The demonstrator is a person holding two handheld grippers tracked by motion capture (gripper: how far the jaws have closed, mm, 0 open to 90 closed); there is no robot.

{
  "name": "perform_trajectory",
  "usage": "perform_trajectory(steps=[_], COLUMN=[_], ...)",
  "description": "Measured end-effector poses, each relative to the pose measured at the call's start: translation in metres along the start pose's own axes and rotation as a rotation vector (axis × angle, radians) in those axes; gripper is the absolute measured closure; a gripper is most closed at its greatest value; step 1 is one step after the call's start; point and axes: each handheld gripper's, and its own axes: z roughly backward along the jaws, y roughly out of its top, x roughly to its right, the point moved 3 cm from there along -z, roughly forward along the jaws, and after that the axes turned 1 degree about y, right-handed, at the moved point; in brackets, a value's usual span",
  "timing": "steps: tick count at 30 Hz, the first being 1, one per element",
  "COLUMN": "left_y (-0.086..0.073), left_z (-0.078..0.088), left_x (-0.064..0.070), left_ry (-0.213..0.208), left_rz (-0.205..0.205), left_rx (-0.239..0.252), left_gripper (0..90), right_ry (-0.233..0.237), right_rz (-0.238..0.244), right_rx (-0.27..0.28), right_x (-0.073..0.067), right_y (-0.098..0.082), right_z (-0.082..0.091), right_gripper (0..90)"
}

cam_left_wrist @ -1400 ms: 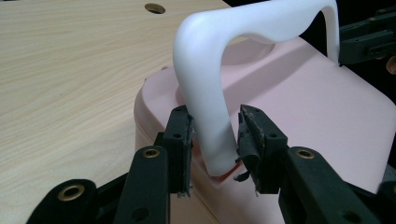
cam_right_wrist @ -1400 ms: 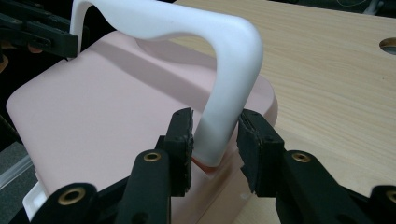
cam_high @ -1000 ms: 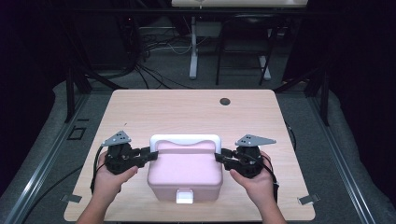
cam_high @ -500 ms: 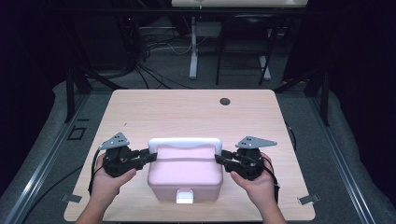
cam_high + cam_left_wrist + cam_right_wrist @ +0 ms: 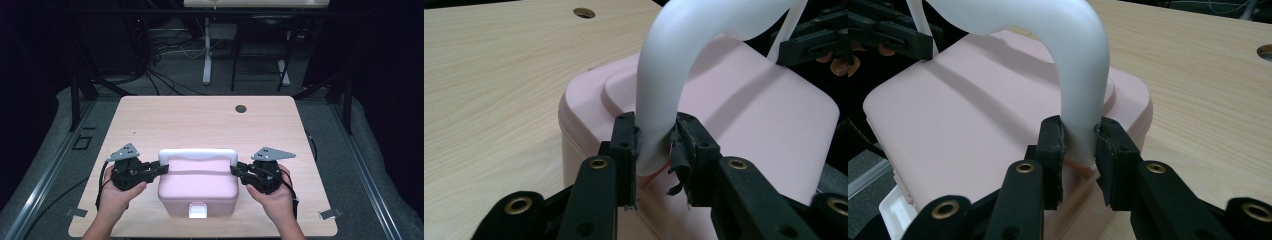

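Note:
A pink lidded box (image 5: 199, 185) with a white arched handle (image 5: 197, 154) stands at the near middle of the table. My left gripper (image 5: 161, 169) is at the handle's left end and my right gripper (image 5: 235, 170) at its right end. In the left gripper view both pads of the left gripper (image 5: 655, 150) press on the handle's leg (image 5: 664, 100) just above the lid (image 5: 749, 100). In the right gripper view the right gripper (image 5: 1079, 150) clamps the other leg (image 5: 1083, 75) in the same way. Both pairs of jaws have just been closing on the handle.
The box has a white latch (image 5: 197, 211) on its near side. The wooden table (image 5: 200, 120) has a round cable hole (image 5: 241, 108) near its far edge. Beyond the table are dark floor, cables and desk legs.
Both grippers' jaws have drawn in a little on the handle's ends. The hands and the box have kept their places.

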Motion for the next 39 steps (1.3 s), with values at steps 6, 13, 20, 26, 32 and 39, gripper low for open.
perform_trajectory(steps=[6,13,20,26,32,39], left_y=[0.000,0.001,0.006,0.009,0.012,0.016], left_z=[0.001,0.003,0.008,0.009,0.010,0.011], left_x=[0.001,0.002,0.003,0.003,0.002,0.002], left_ry=[0.009,0.011,0.004,0.004,0.006,0.009], left_rz=[-0.008,-0.007,0.002,0.002,0.005,-0.002], left_rx=[-0.005,-0.001,0.029,0.039,0.040,0.047], left_gripper=[73.5,73.5,73.6,73.5,73.4,73.3], right_ry=[-0.002,0.004,0.008,0.009,0.011,0.007], right_rz=[0.003,0.013,0.011,0.007,0.006,0.005], right_rx=[0.004,-0.008,0.015,0.034,0.046,0.060], right_x=[-0.001,-0.004,-0.007,-0.007,-0.008,-0.007], right_y=[0.000,0.001,0.005,0.008,0.011,0.014], right_z=[0.000,0.002,0.008,0.010,0.011,0.012], right_gripper=[73.7,73.8,74.0,74.1,74.1,74.1])
